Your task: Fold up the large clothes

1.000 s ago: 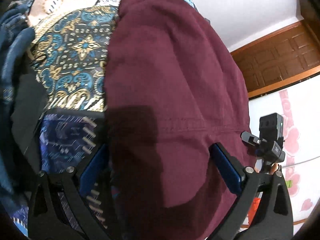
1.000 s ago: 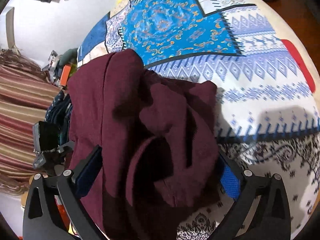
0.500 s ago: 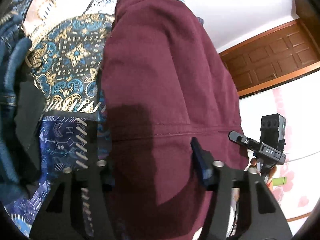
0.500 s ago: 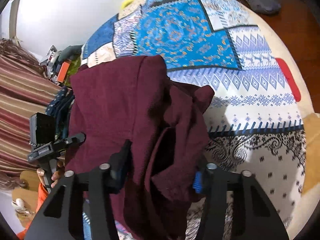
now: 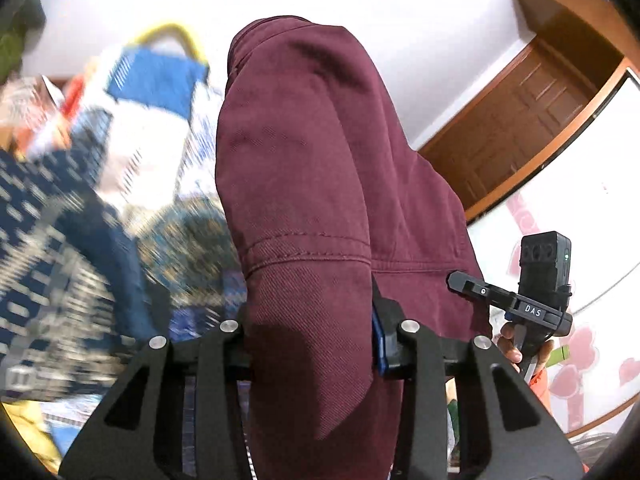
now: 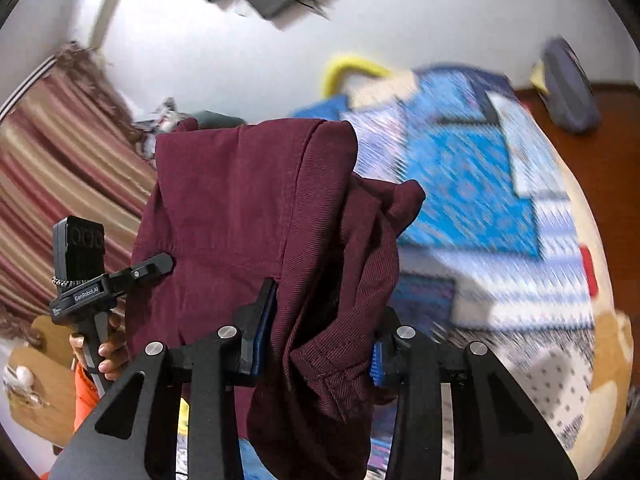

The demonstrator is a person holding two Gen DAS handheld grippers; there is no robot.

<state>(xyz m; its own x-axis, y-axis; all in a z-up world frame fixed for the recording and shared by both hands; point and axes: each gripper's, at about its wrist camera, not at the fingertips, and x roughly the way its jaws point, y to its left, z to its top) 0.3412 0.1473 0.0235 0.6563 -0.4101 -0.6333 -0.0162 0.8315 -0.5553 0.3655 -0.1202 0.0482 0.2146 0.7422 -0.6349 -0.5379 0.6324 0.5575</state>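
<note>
A large maroon garment (image 5: 312, 168) hangs between both grippers, lifted above the bed. My left gripper (image 5: 310, 344) is shut on its hemmed edge, the cloth bunched between the blue pads. In the right wrist view the same maroon garment (image 6: 248, 208) is folded over itself, and my right gripper (image 6: 320, 344) is shut on a thick bunch of it. Each view shows the other gripper held in a hand: the right one (image 5: 536, 304) at the garment's right, the left one (image 6: 92, 276) at its left.
A blue and white patterned bedspread (image 6: 480, 208) covers the bed below, blurred by motion; it also shows in the left wrist view (image 5: 80, 216). A striped curtain (image 6: 52, 168) hangs at left, a wooden door (image 5: 532, 108) at right. A grey item (image 6: 568, 84) lies on the brown floor.
Both grippers have closed on the maroon garment and lifted it up off the bed. The views have tilted upward toward the walls.
</note>
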